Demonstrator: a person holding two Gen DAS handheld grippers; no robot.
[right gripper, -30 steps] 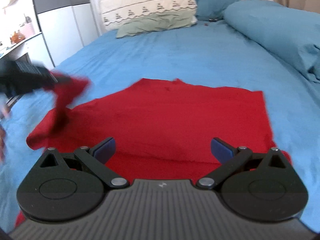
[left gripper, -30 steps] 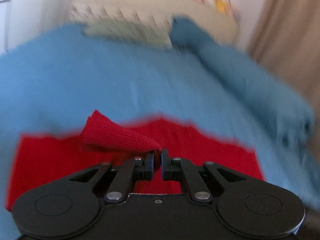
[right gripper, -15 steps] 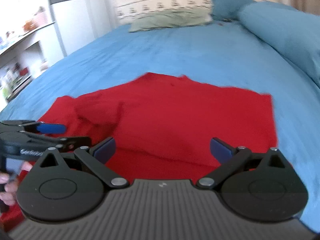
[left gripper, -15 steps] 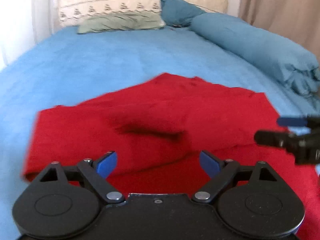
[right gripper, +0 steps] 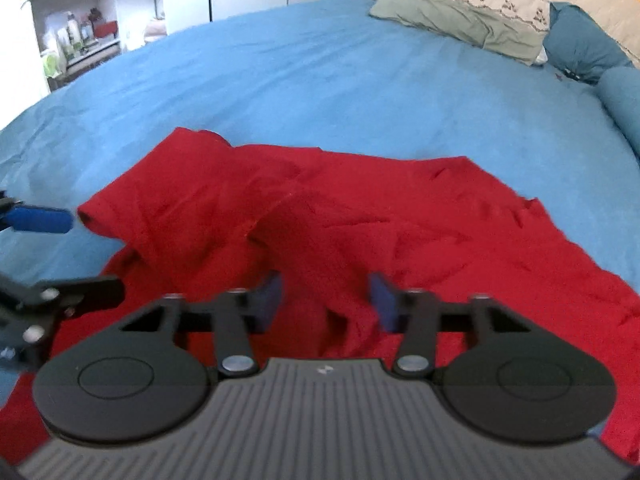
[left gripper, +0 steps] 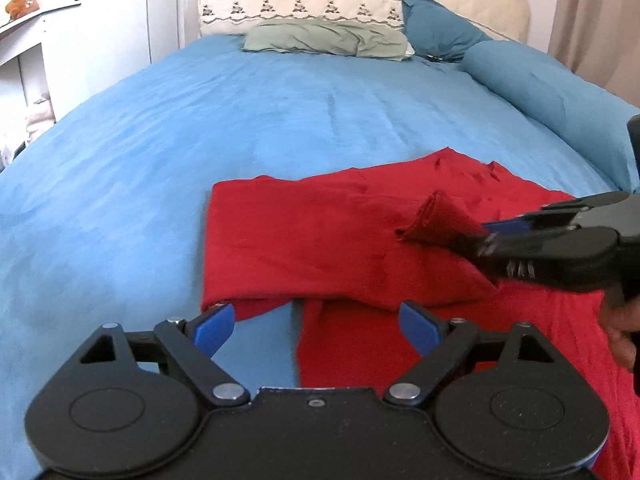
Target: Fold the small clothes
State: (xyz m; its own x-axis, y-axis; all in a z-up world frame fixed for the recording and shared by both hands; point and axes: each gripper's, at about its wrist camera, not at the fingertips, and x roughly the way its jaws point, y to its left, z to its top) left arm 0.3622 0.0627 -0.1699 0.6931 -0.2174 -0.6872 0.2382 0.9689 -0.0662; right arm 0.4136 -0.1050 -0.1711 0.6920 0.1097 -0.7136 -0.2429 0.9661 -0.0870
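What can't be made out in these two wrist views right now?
- Right wrist view: the fingers of the right gripper are motion-blurred, so their grip on the red garment is unreadable there.
- Left wrist view: the left gripper hides the garment's near edge.
- Left wrist view: the hand holding the right gripper is cut off by the right edge.
- Right wrist view: shelf items are too small and washed out to identify.

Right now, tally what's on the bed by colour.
Red: 1, garment
Green: 1, pillow
Blue: 2, pillow and rolled quilt
Cream: 1, embroidered pillow
Total: 5
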